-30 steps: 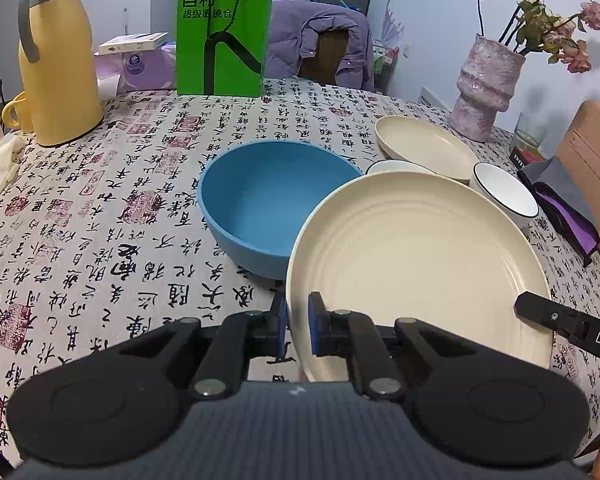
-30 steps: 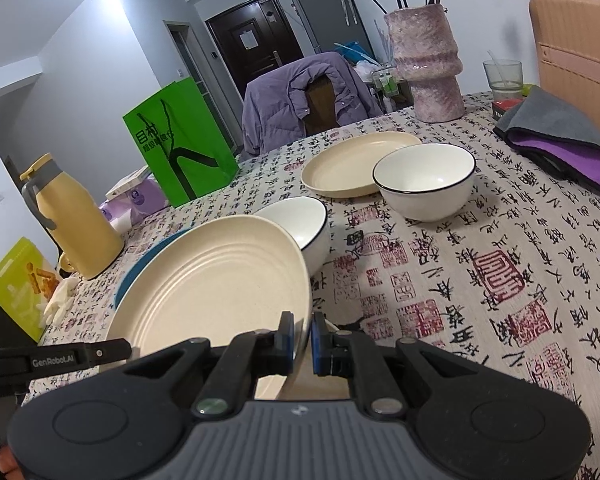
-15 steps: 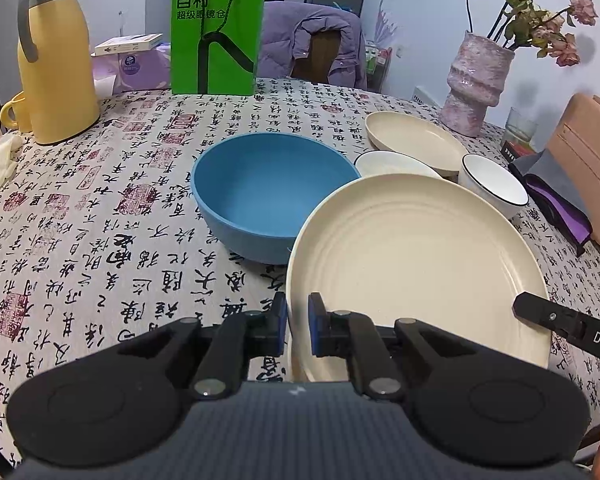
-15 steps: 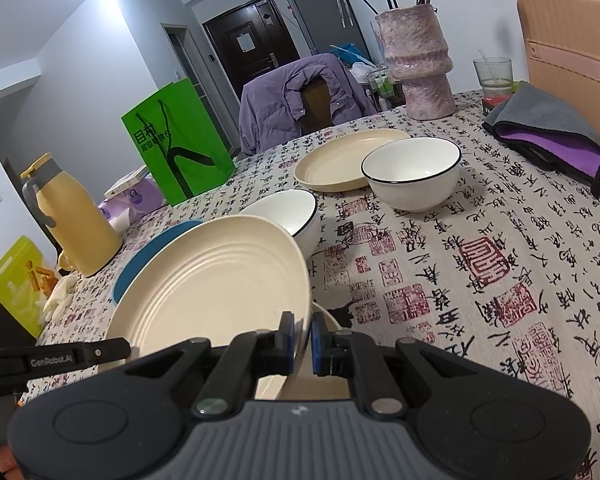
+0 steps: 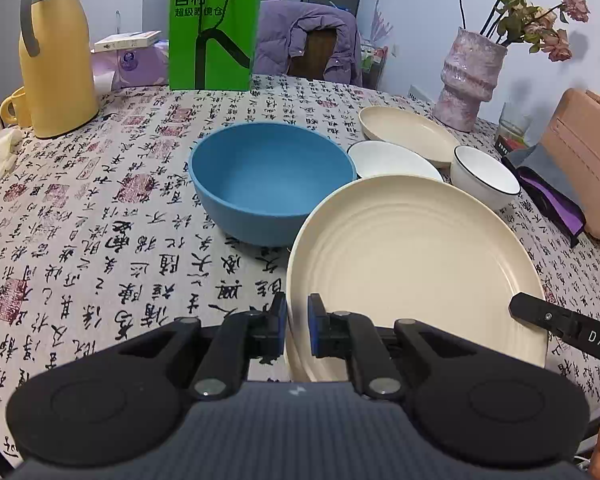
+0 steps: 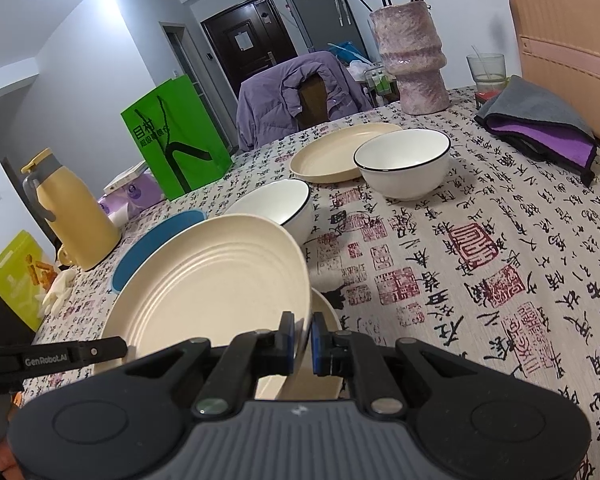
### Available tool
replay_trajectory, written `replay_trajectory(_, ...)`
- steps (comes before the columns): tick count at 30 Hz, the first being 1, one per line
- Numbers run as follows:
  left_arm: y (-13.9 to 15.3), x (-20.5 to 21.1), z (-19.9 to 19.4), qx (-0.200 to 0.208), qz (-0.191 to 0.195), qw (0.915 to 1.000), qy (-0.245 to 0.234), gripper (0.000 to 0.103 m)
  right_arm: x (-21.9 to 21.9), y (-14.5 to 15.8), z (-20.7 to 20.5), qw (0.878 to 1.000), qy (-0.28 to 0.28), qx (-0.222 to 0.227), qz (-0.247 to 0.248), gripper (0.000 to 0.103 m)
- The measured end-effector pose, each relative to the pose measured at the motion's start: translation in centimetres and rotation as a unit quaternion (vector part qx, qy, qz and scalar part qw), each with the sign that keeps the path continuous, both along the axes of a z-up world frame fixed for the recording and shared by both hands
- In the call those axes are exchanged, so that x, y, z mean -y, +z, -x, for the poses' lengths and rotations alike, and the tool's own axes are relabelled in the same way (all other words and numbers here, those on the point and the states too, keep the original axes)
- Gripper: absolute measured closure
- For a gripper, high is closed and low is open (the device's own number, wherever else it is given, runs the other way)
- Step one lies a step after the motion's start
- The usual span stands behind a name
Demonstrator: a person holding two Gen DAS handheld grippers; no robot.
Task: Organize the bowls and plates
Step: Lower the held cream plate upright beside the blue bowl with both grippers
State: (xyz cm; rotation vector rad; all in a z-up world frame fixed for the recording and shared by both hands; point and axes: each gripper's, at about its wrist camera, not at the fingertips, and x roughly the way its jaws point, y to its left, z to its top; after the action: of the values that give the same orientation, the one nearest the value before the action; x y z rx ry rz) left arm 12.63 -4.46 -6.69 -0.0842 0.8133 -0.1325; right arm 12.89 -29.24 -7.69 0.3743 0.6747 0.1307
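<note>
Both tools grip the same cream plate (image 5: 412, 264): the left hand-held gripper (image 5: 297, 322) has its blue pads shut on the plate's near-left rim at lower centre of the left view, and the right hand-held gripper (image 6: 301, 338) pinches the opposite rim at lower centre of the right view. The plate sits tilted, raised off the worktop (image 5: 80, 216). In the right view another cream rim (image 6: 328, 316) shows just beneath it.

Counted: two cream plates in plain sight, the held one and a second cream plate (image 5: 406, 134) at upper right of the left view; two white bowls with dark rims, one (image 5: 392, 160) just behind the held plate and one (image 5: 485, 176) to its right; one blue bowl (image 5: 272, 184) at centre, close to the held plate's left edge.

Along the far edge stand a yellow jug (image 5: 56, 52), a green paper bag (image 5: 214, 26) and a pink vase (image 5: 470, 80); a grey-and-purple cloth (image 6: 540, 128) lies at right. The patterned cloth is bare across the left half of the left view and the lower right of the right view.
</note>
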Motion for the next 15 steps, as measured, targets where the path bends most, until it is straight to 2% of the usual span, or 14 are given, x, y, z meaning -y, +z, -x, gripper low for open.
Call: replay_trajectory(15,-1.3,0.3,0.5,-0.015,-0.007,0.9998,-0.007,0.093,-0.1,-1.3,0.5,1.0,-0.003,-0.016,0.011,0.095)
